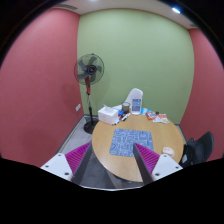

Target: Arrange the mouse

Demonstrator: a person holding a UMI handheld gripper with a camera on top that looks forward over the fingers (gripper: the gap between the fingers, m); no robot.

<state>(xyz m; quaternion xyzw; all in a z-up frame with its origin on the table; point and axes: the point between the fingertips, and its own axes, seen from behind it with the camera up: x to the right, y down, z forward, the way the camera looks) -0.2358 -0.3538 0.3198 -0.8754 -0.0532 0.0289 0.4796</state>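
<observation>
A round wooden table (105, 150) stands ahead of me, with a blue patterned mat (130, 140) lying on its middle. A small white object (167, 152), possibly the mouse, sits on the table's right edge, to the right of the mat and just beyond my right finger. My gripper (112, 166) is held high and well back from the table. It is open and empty, with the magenta pads (76, 157) spread wide on either side of the table's near edge.
A white box (108, 114), a blue and white container (135, 100) and small colourful items (156, 118) sit at the table's far side. A black standing fan (91, 70) is behind the table on the left. A dark chair (196, 148) is on the right.
</observation>
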